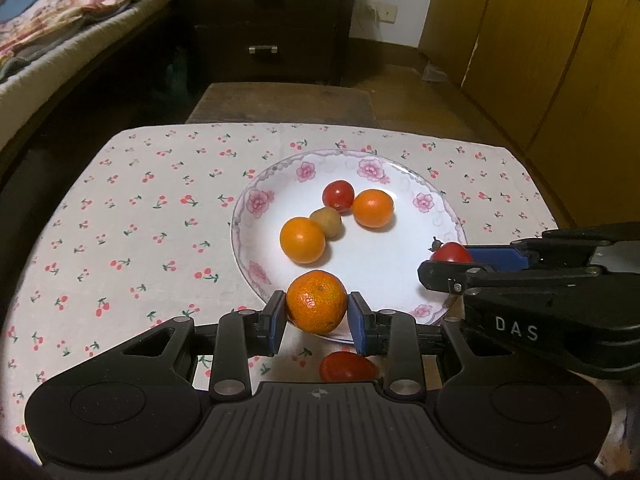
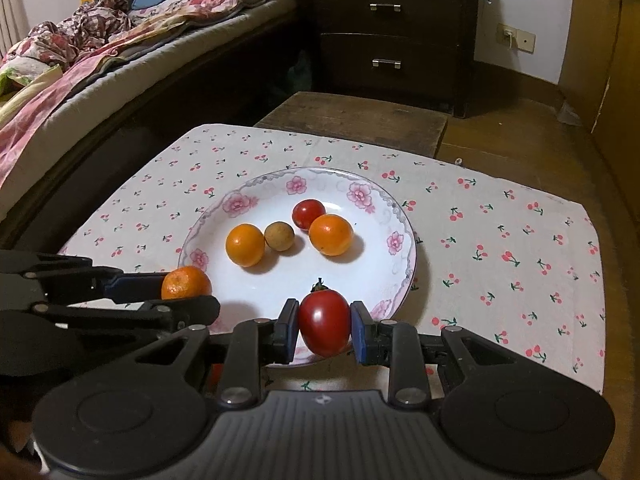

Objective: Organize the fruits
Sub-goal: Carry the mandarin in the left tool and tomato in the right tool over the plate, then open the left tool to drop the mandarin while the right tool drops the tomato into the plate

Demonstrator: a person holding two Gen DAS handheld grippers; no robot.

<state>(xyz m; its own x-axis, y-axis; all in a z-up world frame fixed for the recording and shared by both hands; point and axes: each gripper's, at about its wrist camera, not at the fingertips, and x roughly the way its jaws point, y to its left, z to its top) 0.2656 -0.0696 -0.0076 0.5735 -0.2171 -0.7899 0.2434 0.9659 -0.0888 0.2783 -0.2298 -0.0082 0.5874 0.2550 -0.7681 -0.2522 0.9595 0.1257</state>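
Right up close in the left wrist view, the left tongs (image 1: 317, 316) are clamped on a mandarin (image 1: 317, 301), blue pads pressing both its sides, sitting low centre of the frame over the near rim of the flowered plate (image 1: 256, 200). Just below it a loose red tomato (image 1: 347, 367) lies on the cherry-print desk (image 1: 120, 220), not yet collected. Over in the right wrist view the right tongs (image 2: 325, 326) are gripping a stemmed tomato (image 2: 325, 322), also hanging over the plate's near edge.

Middle of the plate already has two oranges (image 1: 302, 240), a small brownish fruit (image 1: 327, 222) and another red tomato (image 1: 338, 196) bunched together. My guess is both pieces are held over the rim so they can get dropped in with the rest, each in its own free bit of white, so nothing knocks the pile
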